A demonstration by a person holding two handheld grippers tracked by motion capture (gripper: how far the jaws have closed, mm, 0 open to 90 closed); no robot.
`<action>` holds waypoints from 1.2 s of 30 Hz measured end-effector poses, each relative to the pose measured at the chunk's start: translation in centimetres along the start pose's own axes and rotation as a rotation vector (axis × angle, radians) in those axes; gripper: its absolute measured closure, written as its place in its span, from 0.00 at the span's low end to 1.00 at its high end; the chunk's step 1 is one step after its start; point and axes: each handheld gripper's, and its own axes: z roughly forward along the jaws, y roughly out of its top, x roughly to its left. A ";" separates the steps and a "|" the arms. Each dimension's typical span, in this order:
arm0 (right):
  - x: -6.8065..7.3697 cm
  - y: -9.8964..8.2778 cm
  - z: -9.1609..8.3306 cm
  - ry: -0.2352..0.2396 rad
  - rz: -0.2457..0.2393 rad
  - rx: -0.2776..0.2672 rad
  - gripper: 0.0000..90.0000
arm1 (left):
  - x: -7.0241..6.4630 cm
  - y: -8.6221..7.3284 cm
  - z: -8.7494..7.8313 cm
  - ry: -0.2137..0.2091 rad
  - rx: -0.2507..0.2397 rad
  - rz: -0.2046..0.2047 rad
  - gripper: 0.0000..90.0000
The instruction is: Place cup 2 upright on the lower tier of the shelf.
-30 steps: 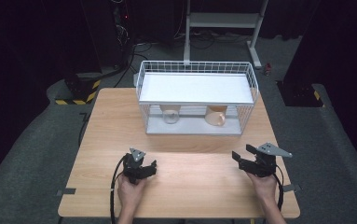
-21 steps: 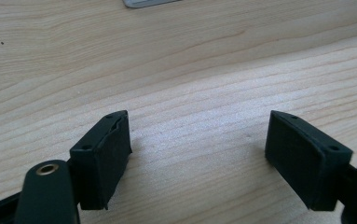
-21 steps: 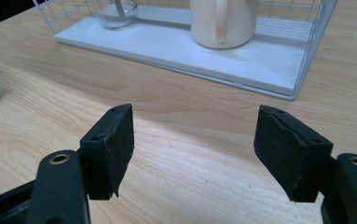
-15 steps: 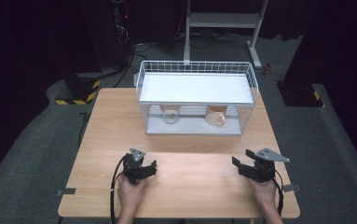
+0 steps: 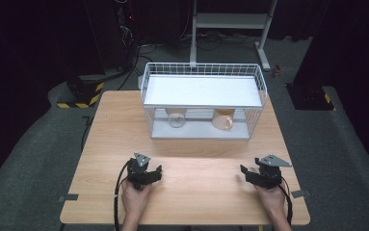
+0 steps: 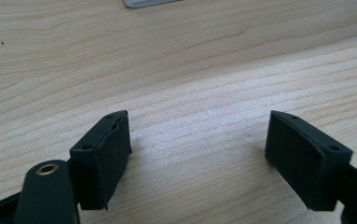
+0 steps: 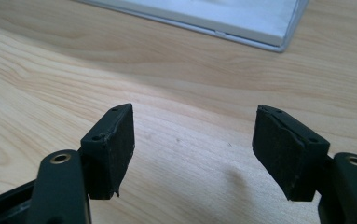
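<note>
Clear glass cup and orange cup stand inside the white wire rack, well apart from both grippers. Left gripper and right gripper rest empty, jaws parted. Approach level through the rack's open front.

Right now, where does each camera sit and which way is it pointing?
High view: above the near edge, looking forward and down on the table, wire rack, both forearms, left gripper and right gripper.
Left gripper view: on the left gripper, looking along its open jaws at bare wood.
Right gripper view: on the right gripper, open jaws toward the rack's white base.
All share the tabletop.
</note>
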 end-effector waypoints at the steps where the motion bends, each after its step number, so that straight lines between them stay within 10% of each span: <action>1: -0.1 -0.1 0.2 -0.006 0.000 0.012 0.33 | 0.0 0.0 0.0 0.000 0.000 0.000 0.25; 36: -0.4 -0.1 1.4 -0.047 -0.021 0.117 0.31 | 0.0 0.0 0.0 0.001 0.001 -0.004 0.25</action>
